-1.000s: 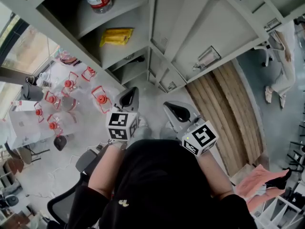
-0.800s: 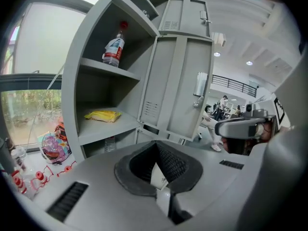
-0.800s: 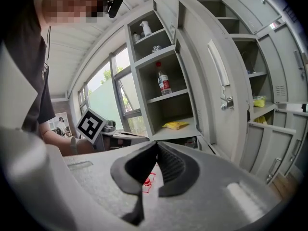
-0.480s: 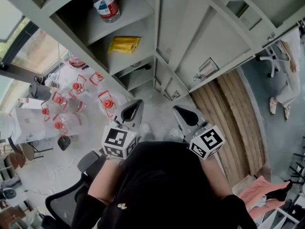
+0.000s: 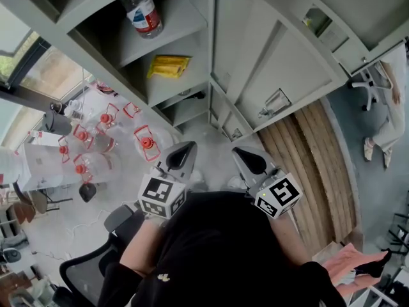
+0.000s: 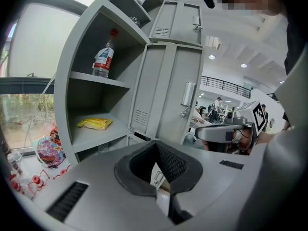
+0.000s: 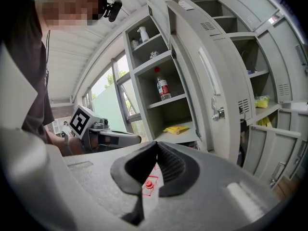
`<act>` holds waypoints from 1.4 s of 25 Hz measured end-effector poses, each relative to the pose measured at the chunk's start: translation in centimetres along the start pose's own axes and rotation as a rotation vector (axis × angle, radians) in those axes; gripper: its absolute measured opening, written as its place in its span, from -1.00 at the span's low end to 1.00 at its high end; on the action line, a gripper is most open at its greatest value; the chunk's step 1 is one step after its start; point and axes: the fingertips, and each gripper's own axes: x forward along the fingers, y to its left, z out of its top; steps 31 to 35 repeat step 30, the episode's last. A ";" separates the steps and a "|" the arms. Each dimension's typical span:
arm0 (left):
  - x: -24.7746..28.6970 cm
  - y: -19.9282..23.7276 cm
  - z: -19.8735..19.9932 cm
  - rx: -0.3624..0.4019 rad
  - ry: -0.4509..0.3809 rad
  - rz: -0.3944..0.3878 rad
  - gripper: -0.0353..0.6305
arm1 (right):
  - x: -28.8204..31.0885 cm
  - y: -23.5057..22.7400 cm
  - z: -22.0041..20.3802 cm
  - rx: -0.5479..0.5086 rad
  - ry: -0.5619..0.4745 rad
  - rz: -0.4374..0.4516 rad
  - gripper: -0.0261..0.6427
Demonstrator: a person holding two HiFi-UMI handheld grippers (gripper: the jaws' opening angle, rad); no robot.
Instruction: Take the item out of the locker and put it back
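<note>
An open grey locker (image 5: pixel 192 75) stands ahead of me. A clear water bottle (image 5: pixel 144 13) with a red-and-white label stands on its upper shelf. A yellow packet (image 5: pixel 169 66) lies flat on the shelf below. Both also show in the left gripper view, bottle (image 6: pixel 103 59) and packet (image 6: pixel 95 123), and in the right gripper view, bottle (image 7: pixel 162 86) and packet (image 7: pixel 176 128). My left gripper (image 5: pixel 181 155) and right gripper (image 5: pixel 248 160) are held side by side near my chest, well short of the locker. Both are shut with nothing between the fingers.
The locker's door (image 5: pixel 252 56) hangs open to the right of the shelves. Several clear jugs with red caps (image 5: pixel 144 139) sit on the floor at the left. An office chair (image 5: pixel 89 267) is behind me at lower left, and wooden boards (image 5: pixel 313 165) lie at the right.
The head view has shifted, so the locker shelves sit lower and nearer in the frame. Both grippers stay shut close to my body, the left one drifting slightly right.
</note>
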 end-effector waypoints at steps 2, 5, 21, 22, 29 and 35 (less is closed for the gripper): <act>0.2 0.1 0.0 0.000 0.003 0.008 -0.85 | 0.0 -0.2 0.1 -0.001 0.004 0.006 -0.93; 0.5 0.3 0.0 -0.003 0.003 0.008 -0.85 | 0.2 -0.6 0.4 -0.026 0.004 -0.001 -0.93; 1.9 0.3 0.4 -0.011 -0.002 0.019 -0.85 | -0.1 -2.2 0.8 -0.039 0.005 -0.007 -0.93; 1.9 0.3 0.4 -0.012 -0.001 0.018 -0.85 | -0.1 -2.2 0.7 -0.040 0.007 -0.005 -0.93; 2.2 0.4 -0.1 -0.018 0.007 0.012 -0.85 | 0.0 -2.3 0.3 -0.031 0.018 -0.010 -0.93; 2.2 0.4 -0.2 -0.018 0.010 0.012 -0.85 | -0.1 -2.3 0.3 -0.030 0.018 -0.011 -0.93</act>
